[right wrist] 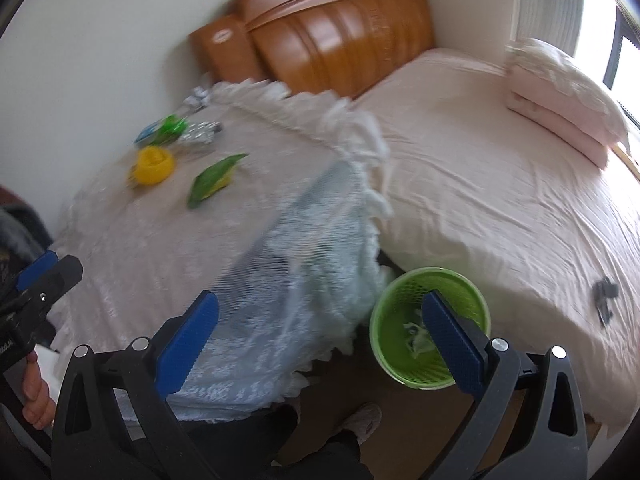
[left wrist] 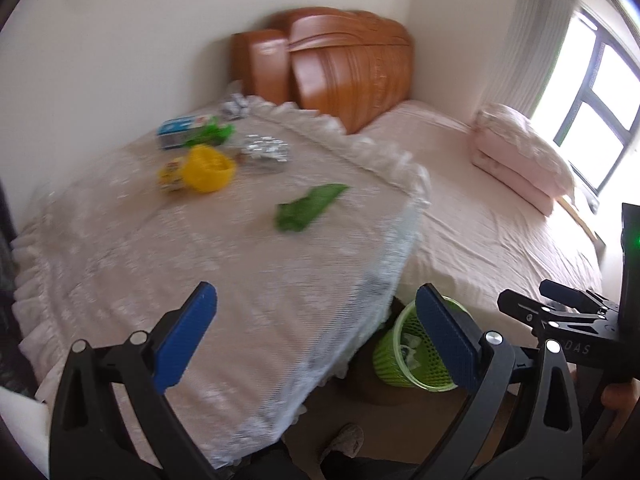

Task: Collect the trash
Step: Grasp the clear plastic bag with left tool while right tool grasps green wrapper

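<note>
left gripper (left wrist: 316, 328) jaws wide, empty, over near edge of lace-covered table (left wrist: 120, 260). trash at its 11 to 12 o'clock: yellow cup (left wrist: 208, 168), foil wrapper (left wrist: 264, 152), green wrapper (left wrist: 308, 208) nearest. green bin (right wrist: 430, 328) on floor between table and bed (right wrist: 520, 184), some scraps inside. right gripper (right wrist: 320, 332) jaws wide, empty, bin at its 1 o'clock. judgement: take green wrapper first; pinch flat at its middle, lift clear of lace to avoid snagging.

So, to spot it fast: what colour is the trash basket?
Bright green mesh basket, clearest in the right wrist view.
</note>
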Demonstrator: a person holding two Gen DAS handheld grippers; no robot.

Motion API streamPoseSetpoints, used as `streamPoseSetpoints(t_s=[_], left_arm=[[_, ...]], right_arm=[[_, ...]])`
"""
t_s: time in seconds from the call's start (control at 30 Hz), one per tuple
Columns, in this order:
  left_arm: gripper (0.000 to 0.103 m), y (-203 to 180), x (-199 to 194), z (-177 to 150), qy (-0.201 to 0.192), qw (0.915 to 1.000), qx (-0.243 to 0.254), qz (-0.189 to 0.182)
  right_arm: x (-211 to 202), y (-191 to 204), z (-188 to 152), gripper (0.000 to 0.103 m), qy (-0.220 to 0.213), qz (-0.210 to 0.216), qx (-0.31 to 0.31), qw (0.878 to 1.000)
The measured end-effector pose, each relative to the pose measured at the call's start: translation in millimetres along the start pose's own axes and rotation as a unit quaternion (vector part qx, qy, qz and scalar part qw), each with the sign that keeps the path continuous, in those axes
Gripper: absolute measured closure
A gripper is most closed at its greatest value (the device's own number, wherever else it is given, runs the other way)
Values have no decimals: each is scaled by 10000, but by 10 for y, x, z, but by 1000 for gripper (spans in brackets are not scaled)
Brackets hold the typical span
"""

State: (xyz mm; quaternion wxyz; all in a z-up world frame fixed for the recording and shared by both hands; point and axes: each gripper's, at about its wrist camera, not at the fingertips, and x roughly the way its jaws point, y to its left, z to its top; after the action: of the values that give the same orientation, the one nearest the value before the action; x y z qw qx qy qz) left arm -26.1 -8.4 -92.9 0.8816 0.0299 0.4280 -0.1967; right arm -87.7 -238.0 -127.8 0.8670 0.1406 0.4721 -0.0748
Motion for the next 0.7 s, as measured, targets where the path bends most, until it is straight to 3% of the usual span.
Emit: streamPoseSetpoints(t_s=[0.4, 0.57, 0.7], left_arm=[[8, 1083, 65, -2, 58, 9927, -796, 909], [8, 1638, 233, 270, -71, 9836, -948, 1531], [8, 2142, 492, 634, -161, 9756, -1208, 1825]], right_arm=[[378, 792, 216, 2, 286, 348, -630, 9970], [529, 1009, 318, 2, 405, 409, -679, 9960], [684, 1220, 430, 2, 487, 423, -726, 9953]])
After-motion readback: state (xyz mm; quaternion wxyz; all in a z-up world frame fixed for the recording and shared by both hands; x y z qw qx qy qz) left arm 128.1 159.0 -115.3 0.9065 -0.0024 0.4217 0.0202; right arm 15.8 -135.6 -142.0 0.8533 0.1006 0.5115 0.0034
